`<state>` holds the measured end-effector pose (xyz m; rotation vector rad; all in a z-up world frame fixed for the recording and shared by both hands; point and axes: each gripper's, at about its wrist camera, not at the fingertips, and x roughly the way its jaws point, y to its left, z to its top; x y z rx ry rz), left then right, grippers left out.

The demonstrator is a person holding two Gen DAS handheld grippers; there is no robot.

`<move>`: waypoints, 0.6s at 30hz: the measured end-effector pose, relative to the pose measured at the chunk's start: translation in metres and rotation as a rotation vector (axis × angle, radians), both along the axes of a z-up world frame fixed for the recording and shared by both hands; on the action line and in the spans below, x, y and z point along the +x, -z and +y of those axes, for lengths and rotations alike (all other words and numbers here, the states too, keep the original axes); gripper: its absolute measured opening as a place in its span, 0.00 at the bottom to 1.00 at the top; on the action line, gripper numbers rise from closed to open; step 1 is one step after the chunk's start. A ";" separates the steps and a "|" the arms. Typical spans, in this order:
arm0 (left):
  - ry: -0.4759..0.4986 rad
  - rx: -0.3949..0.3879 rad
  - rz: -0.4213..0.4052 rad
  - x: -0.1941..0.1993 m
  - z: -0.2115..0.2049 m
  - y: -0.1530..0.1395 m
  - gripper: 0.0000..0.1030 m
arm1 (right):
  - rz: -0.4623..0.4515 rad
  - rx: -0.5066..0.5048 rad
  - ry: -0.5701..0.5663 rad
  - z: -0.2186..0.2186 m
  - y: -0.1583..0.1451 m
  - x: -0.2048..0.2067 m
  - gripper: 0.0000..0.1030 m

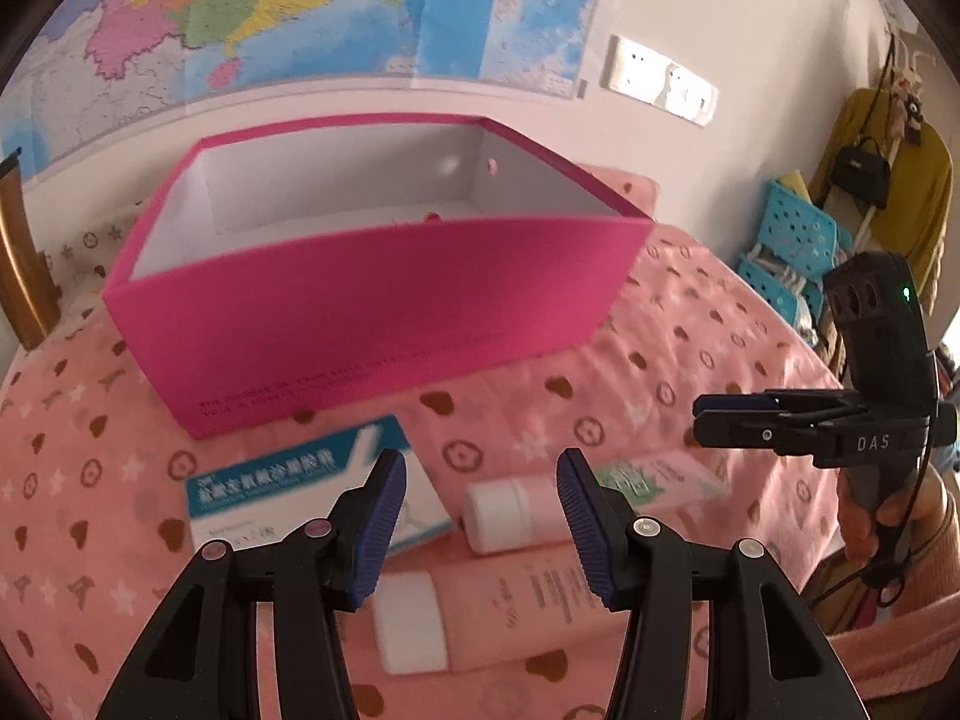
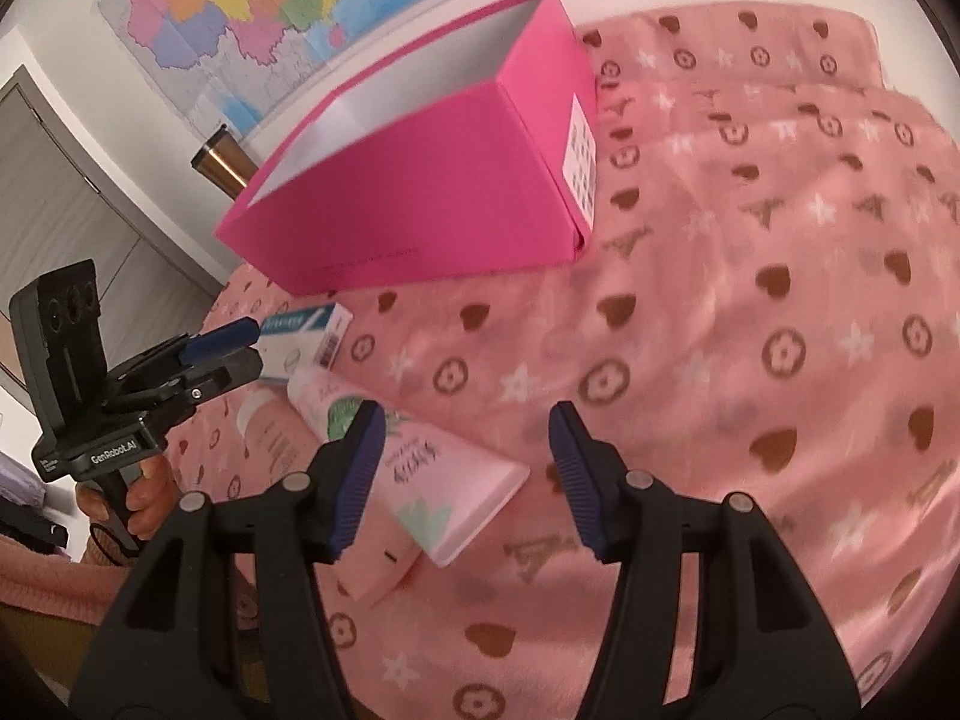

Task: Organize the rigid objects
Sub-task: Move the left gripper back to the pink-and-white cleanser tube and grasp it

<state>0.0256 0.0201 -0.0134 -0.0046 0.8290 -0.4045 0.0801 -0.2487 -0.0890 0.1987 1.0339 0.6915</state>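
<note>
An open magenta box (image 1: pixel 384 306) with a white inside stands on the pink blanket; it also shows in the right wrist view (image 2: pixel 432 192). In front of it lie a blue-and-white carton (image 1: pixel 282 480), a pink tube with green print (image 1: pixel 660 477) and a larger pink tube (image 1: pixel 510 600). My left gripper (image 1: pixel 480 516) is open and empty above the tubes. My right gripper (image 2: pixel 465 468) is open and empty, just right of the green-print tube (image 2: pixel 420 468). The carton (image 2: pixel 306 342) lies beside the other gripper (image 2: pixel 231 348).
The pink patterned blanket (image 2: pixel 750 300) covers the bed. A bronze tumbler (image 2: pixel 225 165) stands behind the box at the wall. A map (image 1: pixel 300 6) hangs on the wall. Blue plastic baskets (image 1: pixel 792 240) and a coat rack stand at the right.
</note>
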 end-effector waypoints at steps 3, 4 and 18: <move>0.008 0.001 0.019 -0.002 -0.004 0.005 0.52 | 0.017 0.002 0.005 -0.002 0.004 -0.004 0.57; 0.009 0.001 0.025 -0.002 -0.005 0.007 0.52 | 0.021 0.002 0.007 -0.002 0.005 -0.005 0.57; 0.051 0.001 0.075 -0.006 -0.017 0.019 0.52 | 0.069 0.039 0.012 -0.006 0.017 -0.016 0.57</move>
